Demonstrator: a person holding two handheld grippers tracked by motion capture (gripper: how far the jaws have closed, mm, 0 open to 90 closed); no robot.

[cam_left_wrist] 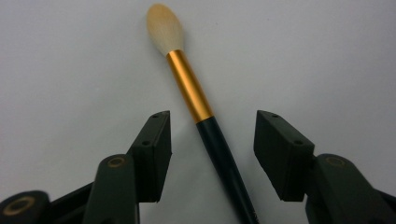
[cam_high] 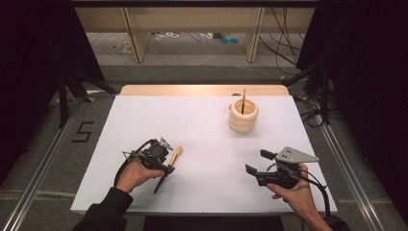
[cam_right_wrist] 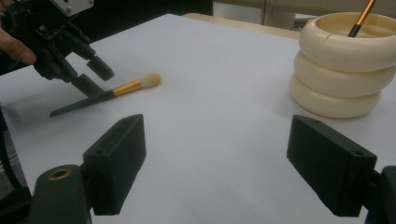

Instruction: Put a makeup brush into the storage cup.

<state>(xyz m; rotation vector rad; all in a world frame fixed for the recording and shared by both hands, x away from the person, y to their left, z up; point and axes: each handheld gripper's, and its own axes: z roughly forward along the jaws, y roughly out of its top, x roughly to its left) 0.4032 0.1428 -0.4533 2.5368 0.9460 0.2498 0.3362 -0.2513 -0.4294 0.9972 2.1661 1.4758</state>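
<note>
Left gripper view: makeup brush (cam_left_wrist: 212,130) lies between the spread jaws, untouched.

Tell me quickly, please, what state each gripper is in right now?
Left gripper: open, jaws astride the makeup brush on the table, pads not touching it.
Right gripper: open, holding nothing.

Left gripper (cam_high: 166,166) at lower left of high view, held in left hand (cam_high: 134,173), tipped down toward table, jaws partly apart, pads pressing on nothing. Right gripper (cam_high: 256,162) at lower right, held in right hand (cam_high: 293,190), roughly level, jaws wide apart.
</note>
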